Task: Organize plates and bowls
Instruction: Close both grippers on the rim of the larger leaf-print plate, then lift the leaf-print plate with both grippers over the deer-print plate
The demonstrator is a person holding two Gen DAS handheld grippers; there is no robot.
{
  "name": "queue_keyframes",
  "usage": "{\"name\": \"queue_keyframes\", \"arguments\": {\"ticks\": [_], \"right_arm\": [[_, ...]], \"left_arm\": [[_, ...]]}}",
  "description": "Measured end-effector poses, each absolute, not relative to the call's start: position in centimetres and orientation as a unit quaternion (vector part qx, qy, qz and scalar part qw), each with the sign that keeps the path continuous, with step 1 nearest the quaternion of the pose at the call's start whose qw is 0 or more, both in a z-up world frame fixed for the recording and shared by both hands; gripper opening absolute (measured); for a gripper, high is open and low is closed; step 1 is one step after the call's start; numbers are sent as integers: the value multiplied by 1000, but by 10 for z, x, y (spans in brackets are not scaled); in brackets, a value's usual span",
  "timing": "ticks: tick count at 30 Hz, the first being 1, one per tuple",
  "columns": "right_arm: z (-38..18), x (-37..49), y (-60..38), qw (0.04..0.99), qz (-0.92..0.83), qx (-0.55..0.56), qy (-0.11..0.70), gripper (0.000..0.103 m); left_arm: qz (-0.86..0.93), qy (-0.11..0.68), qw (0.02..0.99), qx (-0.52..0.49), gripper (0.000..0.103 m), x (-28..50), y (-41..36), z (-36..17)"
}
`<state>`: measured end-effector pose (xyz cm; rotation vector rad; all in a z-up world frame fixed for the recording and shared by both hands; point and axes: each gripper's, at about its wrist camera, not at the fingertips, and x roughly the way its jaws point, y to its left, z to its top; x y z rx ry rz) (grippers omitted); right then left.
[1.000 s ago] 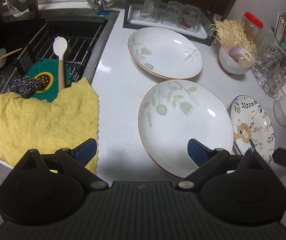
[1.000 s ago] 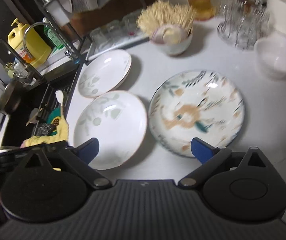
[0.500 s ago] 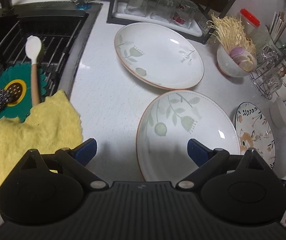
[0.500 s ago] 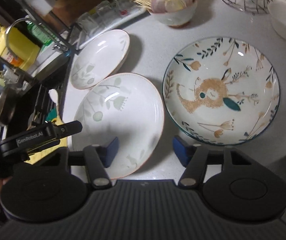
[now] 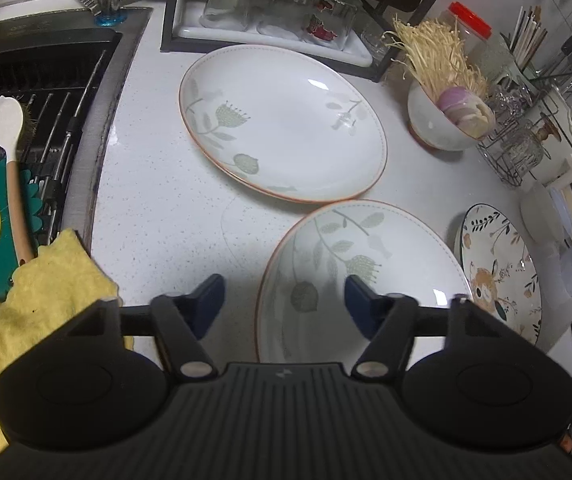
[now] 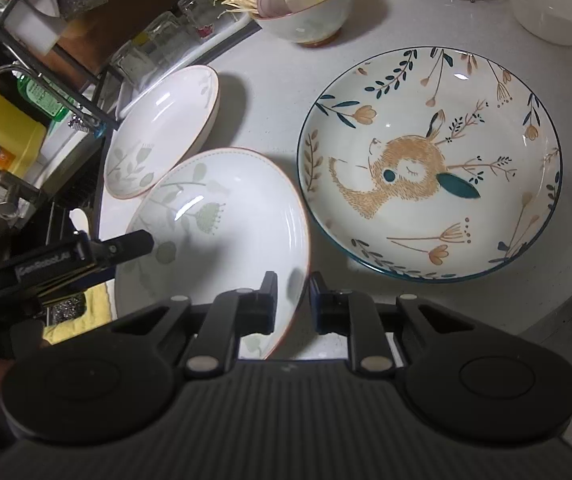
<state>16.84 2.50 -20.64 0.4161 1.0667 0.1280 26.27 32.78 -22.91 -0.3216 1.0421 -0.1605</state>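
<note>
Biggest worry first: the near leaf plate [image 6: 214, 236] sits on the white counter [image 5: 158, 208] with its far rim touching or overlapping the second leaf plate [image 5: 282, 120] behind it. If I lift the near one from both sides at once and my hands don't rise together, it tips and clacks into that back plate, or slides out.

Next, my right hand-held gripper [image 6: 293, 300] is closing over the near plate's right rim, jaws nearly together with the rim between them. Can't tell for sure whether the pads are actually pressing yet. It's a thin bite on glazed ceramic, so it could easily slip.

The left hand-held gripper [image 5: 282, 300] is closing too, still fairly spread, straddling the plate's left rim without biting. If it shuts off-centre it'll shove the plate sideways against my right grip.

Smaller stuff: the deer plate [image 6: 429, 164] is just beside the near plate on the right, so a sideways swing could knock it.
</note>
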Motion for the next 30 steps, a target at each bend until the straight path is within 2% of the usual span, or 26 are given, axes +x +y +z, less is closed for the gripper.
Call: {"name": "queue_keyframes", "arguments": {"ticks": [4,7,12,30], "right_arm": [[-208,170,31,839,57,178,510,16],[-210,174,29,836,63,182,514,16],[-210,178,23,830,71,197,517,16],[-174,174,21,833,123,188,506,17]], "left_arm": [[-76,500,847,-164,34,266,331,-236],[-82,498,849,-155,24,264,329,-236],[-88,501,848,-150,21,264,331,-236],[-101,494,852,-143,21,256,336,-184]]}}
